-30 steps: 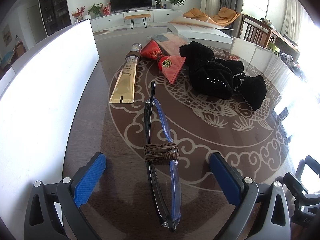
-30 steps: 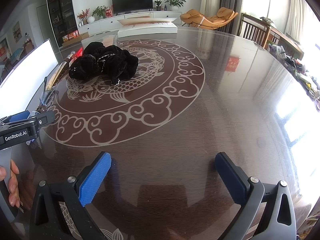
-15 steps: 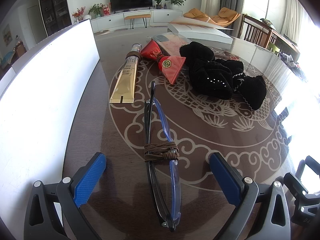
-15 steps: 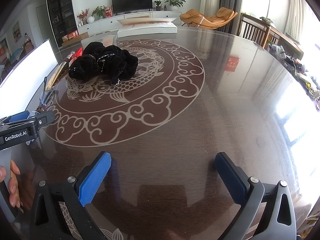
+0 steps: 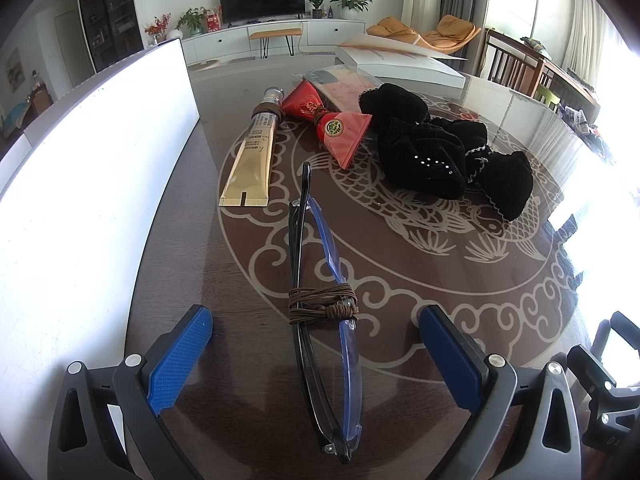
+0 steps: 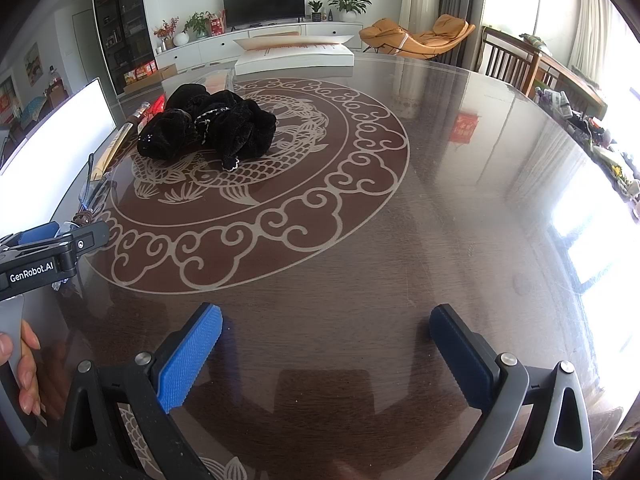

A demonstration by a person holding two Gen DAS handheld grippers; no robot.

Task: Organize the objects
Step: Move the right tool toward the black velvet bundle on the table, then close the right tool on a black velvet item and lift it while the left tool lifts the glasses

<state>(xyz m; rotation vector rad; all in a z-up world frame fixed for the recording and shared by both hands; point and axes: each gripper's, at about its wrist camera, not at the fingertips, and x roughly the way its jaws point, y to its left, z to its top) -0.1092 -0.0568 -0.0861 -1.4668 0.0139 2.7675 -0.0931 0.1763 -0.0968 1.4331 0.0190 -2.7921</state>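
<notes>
Folded blue-and-black glasses (image 5: 320, 280), wrapped with a brown cord (image 5: 322, 305), lie on the table between the fingers of my open left gripper (image 5: 316, 354), untouched. Beyond them lie a gold tube (image 5: 252, 160), a red fan-shaped packet (image 5: 332, 130) and a black velvet cloth (image 5: 436, 152). My right gripper (image 6: 326, 354) is open and empty over bare table. The cloth (image 6: 208, 124) and the left gripper (image 6: 56, 248) also show at the left of the right wrist view.
A white box wall (image 5: 88, 168) stands close on the left. A flat white box (image 5: 404, 64) and a clear packet (image 5: 340, 80) lie at the table's far side. The round dark table (image 6: 440, 220) carries a fish pattern. Chairs stand at the right.
</notes>
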